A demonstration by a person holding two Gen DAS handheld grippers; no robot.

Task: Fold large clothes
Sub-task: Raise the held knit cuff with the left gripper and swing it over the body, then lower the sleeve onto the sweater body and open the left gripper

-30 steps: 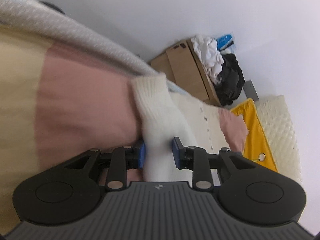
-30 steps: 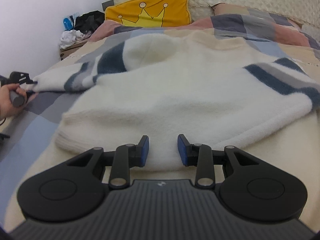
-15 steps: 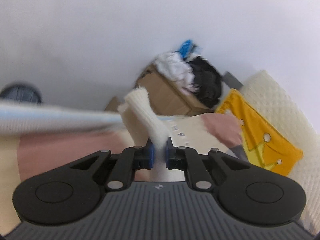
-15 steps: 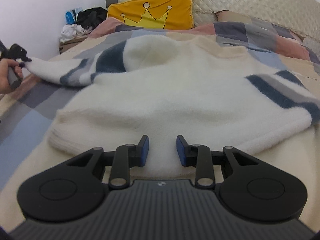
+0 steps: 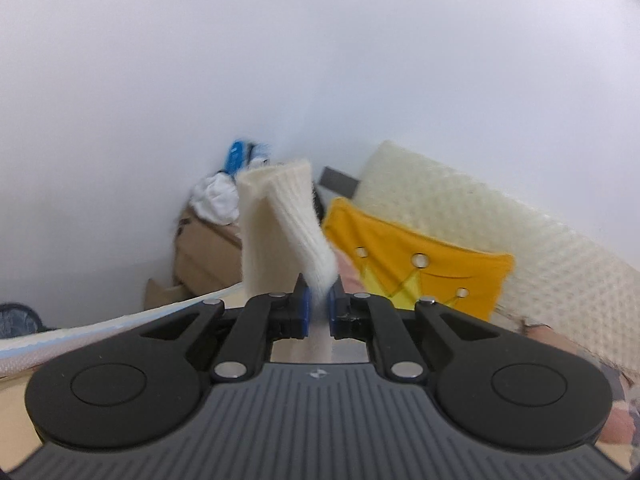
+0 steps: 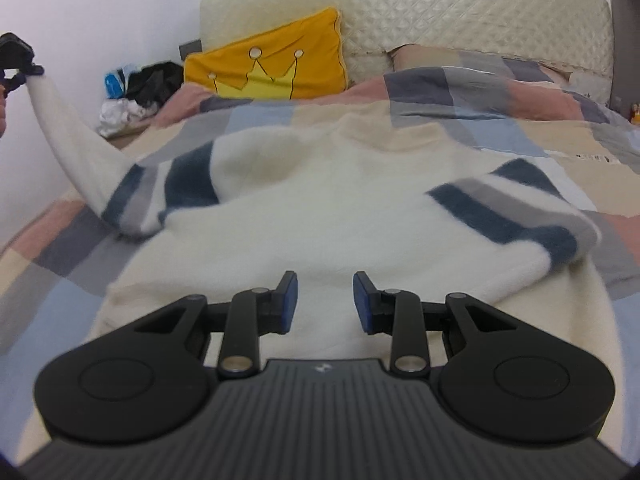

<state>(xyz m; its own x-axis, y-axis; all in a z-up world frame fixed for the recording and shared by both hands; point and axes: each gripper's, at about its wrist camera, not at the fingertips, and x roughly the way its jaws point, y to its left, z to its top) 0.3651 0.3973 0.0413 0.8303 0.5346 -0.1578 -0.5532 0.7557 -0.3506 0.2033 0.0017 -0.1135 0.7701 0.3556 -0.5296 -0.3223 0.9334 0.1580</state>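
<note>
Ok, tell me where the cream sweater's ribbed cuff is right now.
The cream ribbed cuff is pinched in the left tongs, lifted above the bed's left edge; in the right wrist view, its sleeve rises at far left.

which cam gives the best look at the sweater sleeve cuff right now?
Left wrist view: the ribbed cuff fills the centre, pinched in the left gripper. Right wrist view shows the sleeve as a whole, lifted off the bed from the sweater, but the cuff end is tiny at the left edge.
</note>
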